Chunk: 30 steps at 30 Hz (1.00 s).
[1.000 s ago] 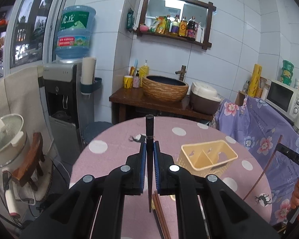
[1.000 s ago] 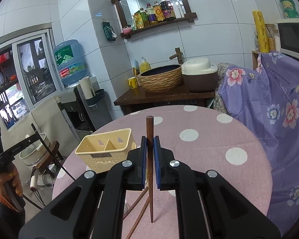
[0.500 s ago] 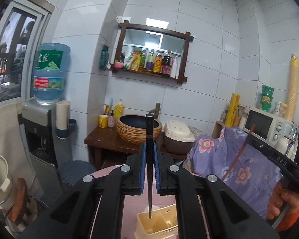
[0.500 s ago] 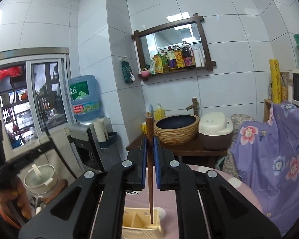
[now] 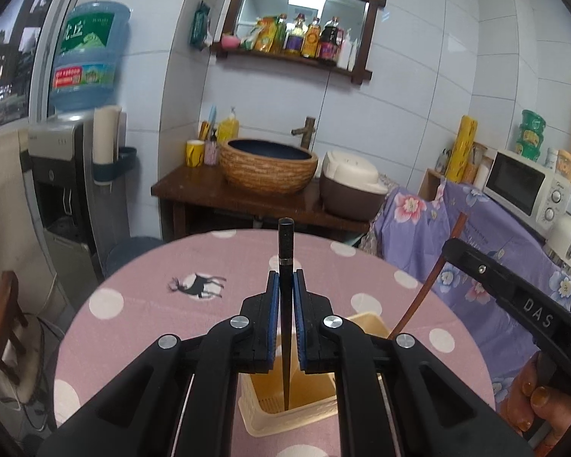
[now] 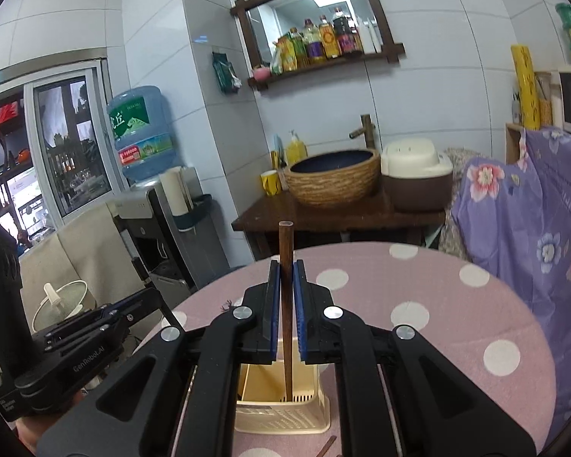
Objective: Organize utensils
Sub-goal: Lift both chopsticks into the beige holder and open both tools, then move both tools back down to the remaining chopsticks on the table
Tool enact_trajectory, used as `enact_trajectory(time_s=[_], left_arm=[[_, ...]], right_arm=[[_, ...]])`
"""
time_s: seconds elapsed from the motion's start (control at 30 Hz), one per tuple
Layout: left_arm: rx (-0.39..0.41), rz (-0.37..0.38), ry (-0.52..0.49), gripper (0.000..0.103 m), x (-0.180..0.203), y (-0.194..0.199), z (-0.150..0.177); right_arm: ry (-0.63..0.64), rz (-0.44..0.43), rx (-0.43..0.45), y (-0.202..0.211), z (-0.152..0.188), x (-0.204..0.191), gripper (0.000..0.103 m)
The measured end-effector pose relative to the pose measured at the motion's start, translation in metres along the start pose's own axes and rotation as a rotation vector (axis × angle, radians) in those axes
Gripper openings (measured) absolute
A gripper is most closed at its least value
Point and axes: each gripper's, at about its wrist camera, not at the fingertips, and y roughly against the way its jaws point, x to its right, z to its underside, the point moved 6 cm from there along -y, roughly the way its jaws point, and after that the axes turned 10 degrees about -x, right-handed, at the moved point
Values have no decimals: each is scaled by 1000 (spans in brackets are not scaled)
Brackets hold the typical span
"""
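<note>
Already your left hand-held gripper [image 5: 285,297] was clamped on a black chopstick [image 5: 286,266], held upright with its tip down inside the yellow utensil basket [image 5: 285,415] just below the fingers. Your right hand-held gripper [image 6: 285,297] was likewise clamped on a brown chopstick [image 6: 286,285], also upright, its tip lowered into a compartment of the same basket [image 6: 281,419]; which compartment each tip sat in could not be told for sure. Judging from that, you were at the release step for both sticks: lowering looked nearly finished, and letting go was not yet done. At least one more piece remained, since a brown stick end [image 6: 325,448] lay on the cloth just beside the basket's front edge in the right view; whether more utensils waited out of sight could not be told. The basket stood on a round table [image 5: 152,289] covered with a pink cloth with white dots and a small deer print. Beyond it stood a dark wooden counter with a woven basin [image 5: 268,169] and a rice cooker [image 5: 352,188], a water dispenser [image 5: 66,175] to the left, a microwave [image 5: 529,190] to the right above a purple floral cover, and a shelf of bottles [image 5: 300,38] on the white tiled wall.
</note>
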Motion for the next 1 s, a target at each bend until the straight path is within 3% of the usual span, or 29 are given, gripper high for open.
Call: enact_trajectory(time_s=[0.43, 0.5, 0.57, 0.6, 0.7, 0.73, 0.87, 0.93, 1.0], left_arm=[[-43, -5, 7, 9, -9, -15, 16], [-38, 9, 5, 9, -9, -11, 17], [-30, -3, -5, 10, -9, -7, 19], [-23, -5, -6, 16, -10, -4, 20], [5, 18, 13, 50, -13, 5, 23], [17, 24, 19, 56, -13, 9, 24], [65, 30, 2, 70, -11, 27, 32], [96, 34, -22, 85, -8, 37, 40], [144, 15, -42, 92, -8, 49, 50]], right_arm=[[-6, 7, 19, -2, 7, 5, 9], [-1, 1, 32, 1, 9, 5, 13], [-2, 4, 40, 4, 10, 5, 26], [-6, 5, 50, 6, 10, 6, 39], [-6, 13, 82, 15, 12, 6, 46], [-4, 9, 92, 18, 13, 6, 51], [9, 22, 128, 34, 22, 4, 59], [21, 21, 138, 43, 30, 2, 65], [43, 22, 130, 50, 44, -1, 71]])
